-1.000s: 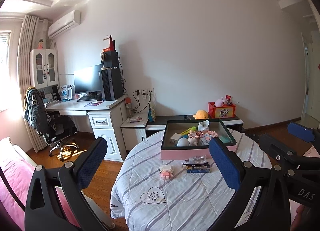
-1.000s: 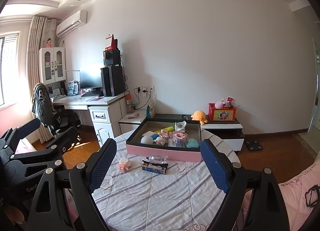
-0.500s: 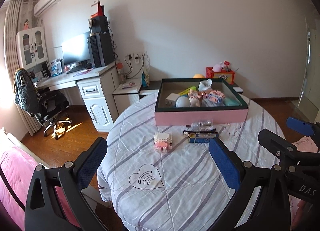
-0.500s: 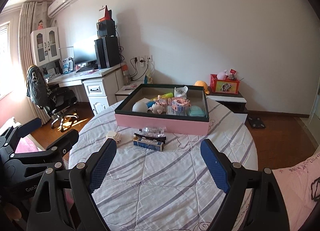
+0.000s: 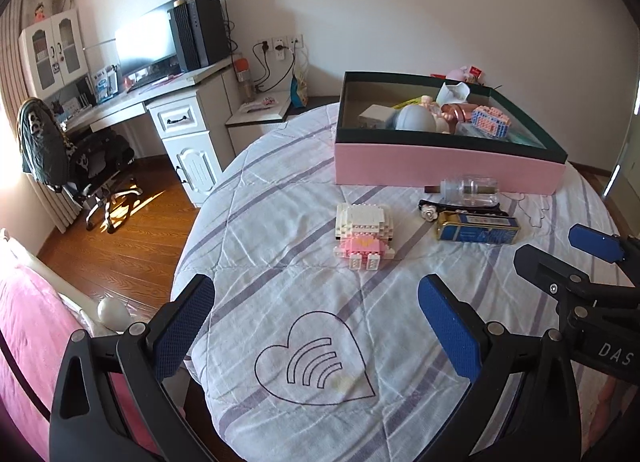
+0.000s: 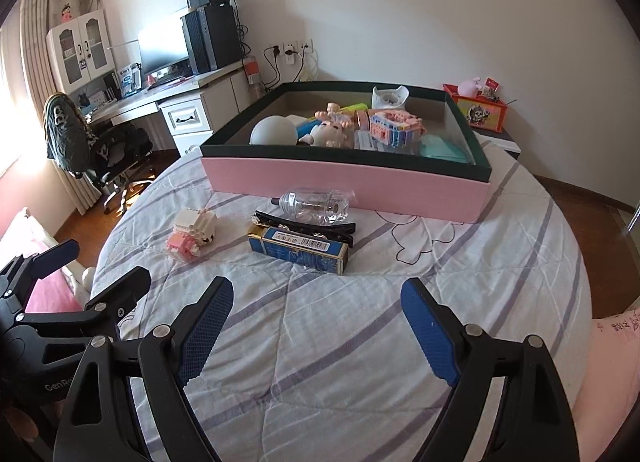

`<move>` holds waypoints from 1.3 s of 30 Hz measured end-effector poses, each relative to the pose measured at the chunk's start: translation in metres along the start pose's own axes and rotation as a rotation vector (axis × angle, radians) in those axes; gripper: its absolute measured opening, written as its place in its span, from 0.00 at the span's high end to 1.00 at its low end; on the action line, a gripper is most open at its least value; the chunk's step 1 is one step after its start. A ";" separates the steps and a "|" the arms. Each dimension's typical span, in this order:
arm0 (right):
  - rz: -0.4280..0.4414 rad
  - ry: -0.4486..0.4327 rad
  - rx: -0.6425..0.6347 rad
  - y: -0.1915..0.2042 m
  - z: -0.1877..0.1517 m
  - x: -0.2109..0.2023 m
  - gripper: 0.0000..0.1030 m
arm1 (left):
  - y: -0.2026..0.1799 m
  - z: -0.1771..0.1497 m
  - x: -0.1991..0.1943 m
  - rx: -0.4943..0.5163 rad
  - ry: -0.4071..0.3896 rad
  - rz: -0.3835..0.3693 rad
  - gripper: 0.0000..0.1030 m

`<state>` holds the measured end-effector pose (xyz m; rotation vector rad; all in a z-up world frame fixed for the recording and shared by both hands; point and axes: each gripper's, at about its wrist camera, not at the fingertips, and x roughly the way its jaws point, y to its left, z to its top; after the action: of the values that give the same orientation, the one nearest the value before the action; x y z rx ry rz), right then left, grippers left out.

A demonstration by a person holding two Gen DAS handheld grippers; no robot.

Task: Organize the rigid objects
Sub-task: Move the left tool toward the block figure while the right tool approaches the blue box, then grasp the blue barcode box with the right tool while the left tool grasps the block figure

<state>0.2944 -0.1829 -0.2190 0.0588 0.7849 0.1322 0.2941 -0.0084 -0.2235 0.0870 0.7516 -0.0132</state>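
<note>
Left gripper (image 5: 316,312): jaws spread wide, blue pads facing each other, nothing between them. It hangs over the near part of the round table (image 5: 256,221), above a heart outline (image 5: 314,360) printed on the striped quilted cover.

Right gripper (image 6: 318,314): jaws likewise apart and empty, held over bare cover at the near edge of the table. Each gripper shows at the edge of the other's view, so the two sit side by side, apart from one another.

Loose items, all lying on the cover ahead of the grippers and touched by neither:
- Pink and white brick-built figure (image 5: 365,236), lying nearest the left gripper, in line with its open jaws.
- Blue and gold rectangular box (image 6: 298,248), lying flat, ahead of the right gripper.
- Black hair clip (image 6: 308,227), just behind the blue box and touching or nearly touching it.
- Clear small bottle (image 6: 316,201) on its side, between the clip and the tray wall.

Pink-sided tray with dark green rim (image 6: 344,177): stands at the far side of the table. Contents include a grey rounded object (image 6: 274,131), a small doll (image 6: 330,133), a pink and blue brick model (image 6: 396,127) and a teal flat item (image 6: 442,149).

Surroundings: white desk (image 5: 176,117) with monitor and tower to the left, office chair (image 5: 80,157) on wood floor, red storage box (image 6: 478,111) on a low unit behind the tray.
</note>
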 end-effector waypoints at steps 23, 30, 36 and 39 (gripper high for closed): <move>-0.067 0.116 0.048 0.016 0.027 0.077 0.15 | 0.018 0.014 0.036 -0.007 0.021 -0.065 0.00; -0.084 0.106 0.028 -0.013 0.012 0.053 0.19 | -0.011 0.026 0.058 0.045 0.071 -0.118 0.00; -0.090 0.103 0.030 -0.036 0.000 0.039 0.19 | -0.027 0.031 0.087 0.071 0.159 -0.134 0.07; -0.087 0.099 0.040 -0.040 -0.001 0.039 0.18 | -0.027 0.032 0.079 0.066 0.125 -0.142 0.47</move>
<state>0.3247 -0.2169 -0.2506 0.0559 0.8877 0.0374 0.3728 -0.0364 -0.2563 0.0981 0.8813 -0.1688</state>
